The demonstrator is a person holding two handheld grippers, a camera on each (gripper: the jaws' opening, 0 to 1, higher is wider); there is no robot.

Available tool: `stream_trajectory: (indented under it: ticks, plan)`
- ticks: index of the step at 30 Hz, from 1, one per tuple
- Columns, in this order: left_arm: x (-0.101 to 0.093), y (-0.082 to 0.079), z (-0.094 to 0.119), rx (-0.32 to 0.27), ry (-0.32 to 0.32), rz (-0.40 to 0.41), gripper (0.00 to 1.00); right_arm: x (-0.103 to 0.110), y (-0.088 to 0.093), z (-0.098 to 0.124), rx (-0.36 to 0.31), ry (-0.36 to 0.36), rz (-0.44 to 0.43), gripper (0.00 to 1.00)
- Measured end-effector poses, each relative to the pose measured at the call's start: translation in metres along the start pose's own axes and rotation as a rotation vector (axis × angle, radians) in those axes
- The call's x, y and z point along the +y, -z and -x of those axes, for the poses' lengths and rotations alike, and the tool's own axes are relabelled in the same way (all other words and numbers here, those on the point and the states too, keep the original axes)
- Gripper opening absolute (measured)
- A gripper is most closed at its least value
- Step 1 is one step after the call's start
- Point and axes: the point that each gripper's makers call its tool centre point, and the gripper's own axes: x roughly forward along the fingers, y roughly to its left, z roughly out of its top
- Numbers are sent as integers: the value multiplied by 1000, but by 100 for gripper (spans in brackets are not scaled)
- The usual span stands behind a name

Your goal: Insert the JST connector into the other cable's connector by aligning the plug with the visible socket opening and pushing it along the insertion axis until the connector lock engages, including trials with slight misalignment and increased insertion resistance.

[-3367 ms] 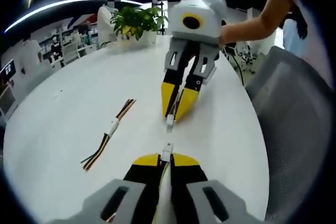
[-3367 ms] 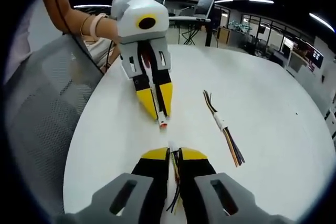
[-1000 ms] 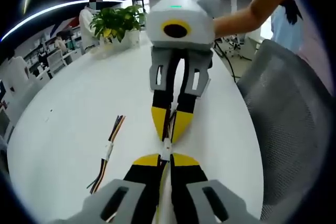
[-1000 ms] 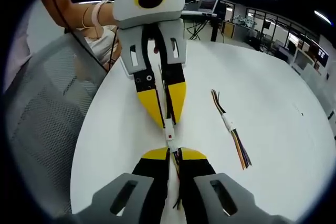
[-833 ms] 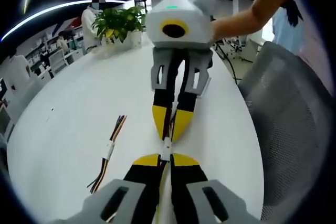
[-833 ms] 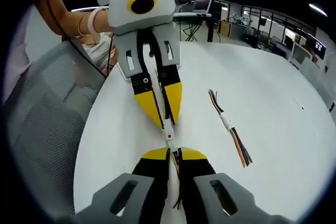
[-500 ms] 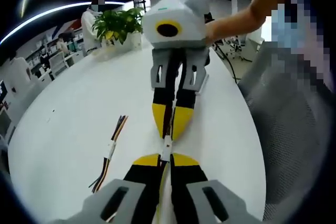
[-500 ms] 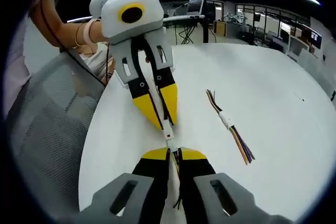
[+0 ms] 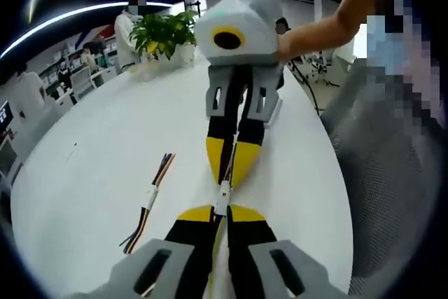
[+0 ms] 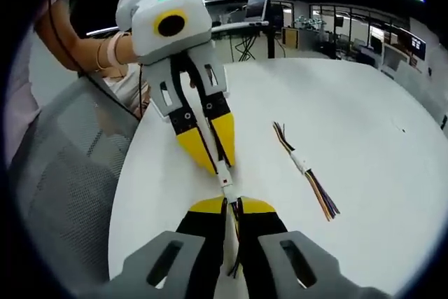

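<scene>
Left gripper view: spare cable pair (image 9: 148,199) lying at 9 o'clock on the white table (image 9: 91,166), well apart, kept out of the working line. At 6 o'clock, left gripper (image 9: 220,209) clamped on its white connector (image 9: 222,201), tip to tip with the right gripper (image 9: 232,173) at 12, so plug and socket share one axis. Right gripper view: left gripper (image 10: 213,161) descending from 11 o'clock, white housings (image 10: 225,180) touching at centre (lock state too small to judge), right gripper (image 10: 232,204) pinched on its own cable end. Spare pair (image 10: 302,164) at 3 o'clock. Probably mid-insertion.
</scene>
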Motion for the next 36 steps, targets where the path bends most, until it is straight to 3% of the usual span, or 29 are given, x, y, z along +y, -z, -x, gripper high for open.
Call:
stream_trajectory:
  ticks: [4, 8, 20, 36]
  plan:
    - [-2, 2, 0, 11, 10, 25, 0, 3, -1, -2, 8, 4, 24, 2]
    - [-3, 3, 0, 19, 7, -8, 0, 3, -1, -2, 13, 6, 38, 2]
    - [-5, -2, 1, -4, 8, -1, 0, 2, 5, -4, 43, 14, 76, 2]
    - [0, -4, -3, -28, -2, -18, 0, -3, 5, 0, 26, 35, 45, 2]
